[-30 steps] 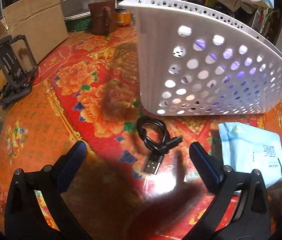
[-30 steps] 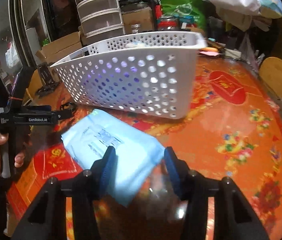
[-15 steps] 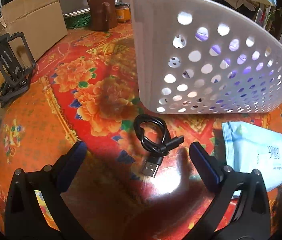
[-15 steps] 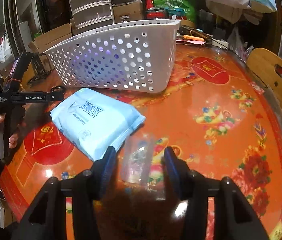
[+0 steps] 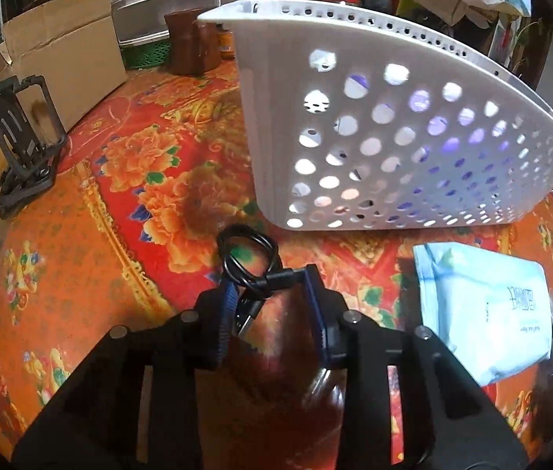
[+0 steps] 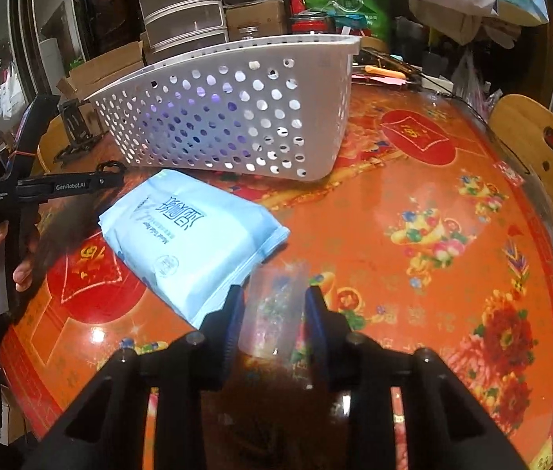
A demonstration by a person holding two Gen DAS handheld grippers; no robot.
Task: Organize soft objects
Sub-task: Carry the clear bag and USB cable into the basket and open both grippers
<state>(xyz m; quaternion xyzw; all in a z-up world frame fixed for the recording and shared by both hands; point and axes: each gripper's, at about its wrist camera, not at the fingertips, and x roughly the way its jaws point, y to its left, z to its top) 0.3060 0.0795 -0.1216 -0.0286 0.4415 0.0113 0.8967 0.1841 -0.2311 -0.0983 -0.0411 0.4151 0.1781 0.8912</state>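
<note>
A white perforated basket (image 5: 394,149) stands on the table; it also shows in the right wrist view (image 6: 237,117). My left gripper (image 5: 270,293) is closed around a coiled black USB cable (image 5: 249,262) lying in front of the basket. A light blue pack of wipes (image 5: 484,309) lies to its right and shows in the right wrist view (image 6: 190,235). My right gripper (image 6: 274,305) straddles a small clear plastic bag (image 6: 276,305) on the table, its fingers close on both sides of it, just right of the wipes.
The table has a red and orange floral cover (image 6: 433,215). A black folding stand (image 5: 22,149) sits at the far left by a cardboard box (image 5: 61,62). Jars, drawers and bags crowd the back edge. A wooden chair back (image 6: 543,156) is at the right.
My left gripper has moved forward and closed its wide-open fingers onto the cable. My right gripper has backed off the wipes pack and now straddles the clear bag.
</note>
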